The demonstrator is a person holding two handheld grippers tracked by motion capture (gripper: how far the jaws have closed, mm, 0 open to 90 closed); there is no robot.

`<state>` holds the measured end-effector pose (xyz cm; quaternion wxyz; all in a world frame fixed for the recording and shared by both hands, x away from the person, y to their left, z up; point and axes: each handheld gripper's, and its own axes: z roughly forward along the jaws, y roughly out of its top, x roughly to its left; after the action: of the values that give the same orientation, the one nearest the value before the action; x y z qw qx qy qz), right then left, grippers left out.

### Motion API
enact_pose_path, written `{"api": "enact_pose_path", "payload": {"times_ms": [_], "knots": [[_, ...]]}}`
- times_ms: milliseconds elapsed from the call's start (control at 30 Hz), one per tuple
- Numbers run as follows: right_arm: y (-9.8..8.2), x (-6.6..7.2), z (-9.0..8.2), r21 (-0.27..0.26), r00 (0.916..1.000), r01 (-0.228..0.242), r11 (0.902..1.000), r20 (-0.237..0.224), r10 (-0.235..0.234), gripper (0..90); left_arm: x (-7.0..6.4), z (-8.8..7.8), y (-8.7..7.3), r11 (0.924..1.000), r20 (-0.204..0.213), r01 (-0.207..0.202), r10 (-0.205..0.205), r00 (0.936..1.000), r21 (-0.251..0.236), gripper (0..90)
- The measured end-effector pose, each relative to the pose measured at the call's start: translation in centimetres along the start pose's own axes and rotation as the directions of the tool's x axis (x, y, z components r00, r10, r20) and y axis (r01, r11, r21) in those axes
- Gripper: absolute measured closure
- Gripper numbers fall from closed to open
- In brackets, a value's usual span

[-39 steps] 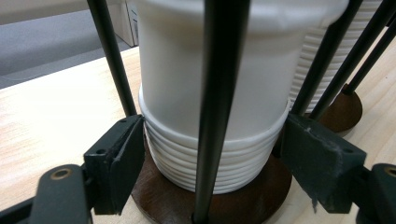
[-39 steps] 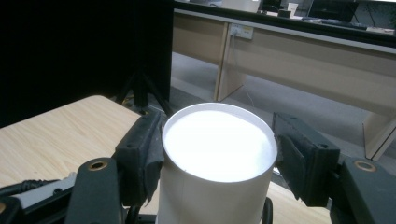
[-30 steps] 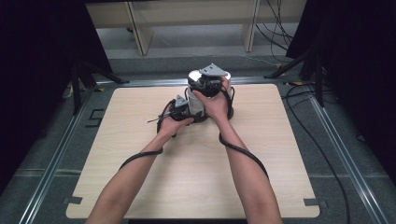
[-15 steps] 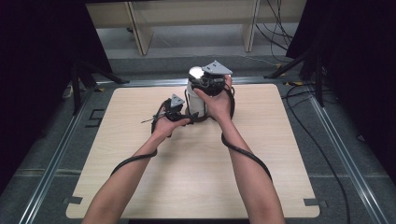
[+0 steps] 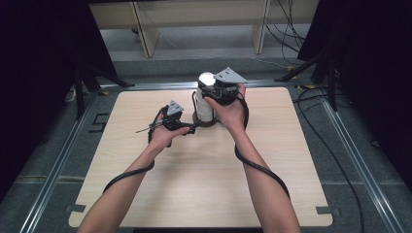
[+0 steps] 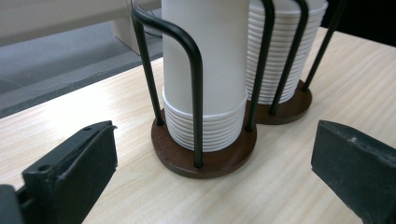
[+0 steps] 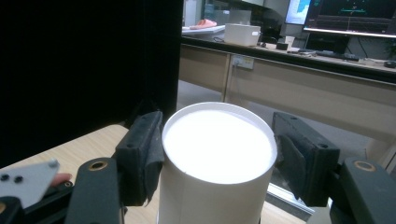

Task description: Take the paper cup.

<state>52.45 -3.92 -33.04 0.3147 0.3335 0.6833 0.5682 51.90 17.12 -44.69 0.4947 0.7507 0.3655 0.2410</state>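
Pale wood tabletop (image 5: 204, 184) ringed by dark curtains: both forearms reach in from the near edge toward a wire cup holder (image 6: 204, 158) at the table's far middle. The right gripper (image 7: 218, 154), raised and held level, clamps an upturned white paper cup (image 7: 217, 154) at its top, pads pressing both sides. The left gripper (image 6: 205, 177), low beside the holder's brown base, has just been opening; its jaws stand wide with nothing between them. From above, the right hand (image 5: 228, 109) hides most of the cup stacks (image 6: 210, 121), whose tops are cut off in the left gripper view.
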Motion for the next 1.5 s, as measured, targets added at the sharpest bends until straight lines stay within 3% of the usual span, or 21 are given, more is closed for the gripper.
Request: {"api": "enact_pose_path", "payload": {"times_ms": [67, 133, 267, 333, 400, 467, 633, 733, 900, 1000, 1033, 1067, 1167, 1200, 1267, 1467, 1500], "knots": [[-0.2, -0.1, -0.5, -0.011, 0.9998, 0.018, 0.9998, 0.000, -0.018, 36.4, -0.1, -0.5, -0.1, 0.9999, 0.002, -0.003, 0.003, 1.0000, -0.010, 0.0], [-0.4, 0.0, -1.0, -0.011, 1.0000, 0.002, 0.9999, -0.006, -0.002, 36.4, -0.2, -1.2, -0.1, 0.9997, 0.007, -0.005, 0.005, 1.0000, -0.023, 0.0], [-0.7, 0.1, -1.9, -0.029, 0.9999, 0.015, 0.9994, -0.007, -0.016, 36.4, -0.4, -2.0, -0.4, 0.9992, 0.016, -0.019, 0.020, 0.9997, -0.035, 0.0], [-0.9, 0.3, -2.3, -0.015, 0.9997, -0.009, 0.9998, -0.023, 0.009, 36.4, -0.7, -2.4, -0.5, 0.9989, 0.020, -0.022, 0.023, 0.9995, -0.041, 0.0], [-1.1, 0.1, -2.7, -0.021, 0.9997, 0.005, 0.9998, -0.025, -0.005, 36.4, -0.9, -2.9, -0.7, 0.9986, 0.022, -0.024, 0.025, 0.9994, -0.046, 0.0], [-1.4, 0.3, -3.1, -0.016, 0.9988, -0.023, 0.9996, -0.045, 0.022, 36.4, -1.1, -3.3, -0.8, 0.9983, 0.024, -0.026, 0.027, 0.9994, -0.053, 0.0], [-1.8, 0.9, -4.0, -0.014, 0.9978, -0.036, 0.9993, -0.056, 0.035, 36.4, -1.7, -4.2, -1.3, 0.9968, 0.024, -0.046, 0.048, 0.9986, -0.065, 0.0], [-2.1, 1.1, -4.6, -0.015, 0.9983, -0.006, 0.9999, -0.058, 0.005, 36.4, -2.0, -4.7, -1.4, 0.9958, 0.035, -0.039, 0.042, 0.9985, -0.083, 0.0], [-3.1, 1.7, -5.4, -0.004, 0.9966, -0.029, 0.9996, -0.078, 0.028, 36.4, -2.6, -5.5, -1.7, 0.9933, 0.046, -0.046, 0.051, 0.9976, -0.106, 0.0], [-3.6, 2.1, -5.8, -0.003, 0.9961, -0.034, 0.9994, -0.082, 0.034, 36.4, -3.0, -6.1, -2.0, 0.9935, 0.048, -0.053, 0.059, 0.9971, -0.101, 0.0], [-3.8, 2.1, -6.0, -0.016, 0.9971, -0.009, 0.9998, -0.076, 0.008, 36.4, -3.1, -6.2, -2.1, 0.9930, 0.053, -0.052, 0.058, 0.9969, -0.106, 0.0], [-3.9, 2.3, -6.2, 0.001, 0.9957, -0.033, 0.9995, -0.087, 0.033, 36.3, -3.2, -6.3, -2.2, 0.9933, 0.055, -0.052, 0.058, 0.9968, -0.103, 0.0], [-4.3, 2.6, -6.5, -0.005, 0.9945, -0.037, 0.9993, -0.098, 0.036, 36.4, -3.7, -6.7, -2.5, 0.9931, 0.066, -0.045, 0.052, 0.9965, -0.109, 0.0], [-4.4, 2.6, -6.6, -0.007, 0.9957, -0.012, 0.9999, -0.092, 0.011, 36.4, -3.8, -6.7, -2.7, 0.9922, 0.073, -0.044, 0.053, 0.9960, -0.116, 0.0], [-4.8, 2.9, -7.0, 0.006, 0.9940, -0.041, 0.9991, -0.102, 0.042, 36.4, -4.2, -7.1, -2.9, 0.9927, 0.081, -0.051, 0.060, 0.9949, -0.109, 0.0], [-5.6, 3.7, -7.9, 0.006, 0.9919, -0.056, 0.9984, -0.113, 0.056, 36.4, -4.8, -8.3, -3.4, 0.9909, 0.095, -0.056, 0.068, 0.9931, -0.122, 0.0], [-5.6, 3.7, -8.0, -0.006, 0.9933, -0.032, 0.9995, -0.112, 0.031, 36.3, -4.9, -8.5, -3.6, 0.9915, 0.093, -0.054, 0.065, 0.9936, -0.119, 0.0]]}}
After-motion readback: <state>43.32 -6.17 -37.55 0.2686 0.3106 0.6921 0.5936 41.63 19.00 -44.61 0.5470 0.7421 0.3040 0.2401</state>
